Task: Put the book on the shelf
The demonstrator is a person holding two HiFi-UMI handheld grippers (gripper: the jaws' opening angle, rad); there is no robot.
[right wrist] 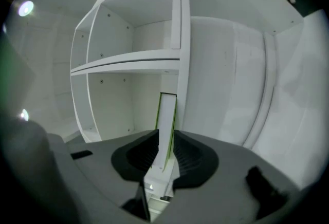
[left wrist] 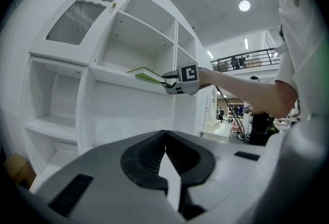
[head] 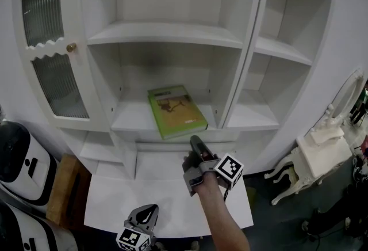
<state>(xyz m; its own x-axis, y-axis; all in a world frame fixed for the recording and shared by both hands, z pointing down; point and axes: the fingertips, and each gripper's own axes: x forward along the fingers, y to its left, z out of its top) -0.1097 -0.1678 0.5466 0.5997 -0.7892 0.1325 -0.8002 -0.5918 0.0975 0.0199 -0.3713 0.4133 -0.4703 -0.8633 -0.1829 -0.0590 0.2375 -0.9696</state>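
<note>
A tall white wooden cabinet (head: 247,25) is split by upright panels into open bays, each crossed by flat white shelf boards. On the lower shelf board (head: 129,117) of the middle bay a green paperback book (head: 175,111) lies flat, cover up, turned askew, its near right corner reaching the board's front edge. The narrower right bay has two shelf boards (head: 282,48) set at about the same heights. Left of the middle bay the cabinet has an arched door of ribbed glass (head: 43,42) with a small brass knob (head: 71,47). Below the bays a broad white ledge (head: 167,192) juts forward.
</note>
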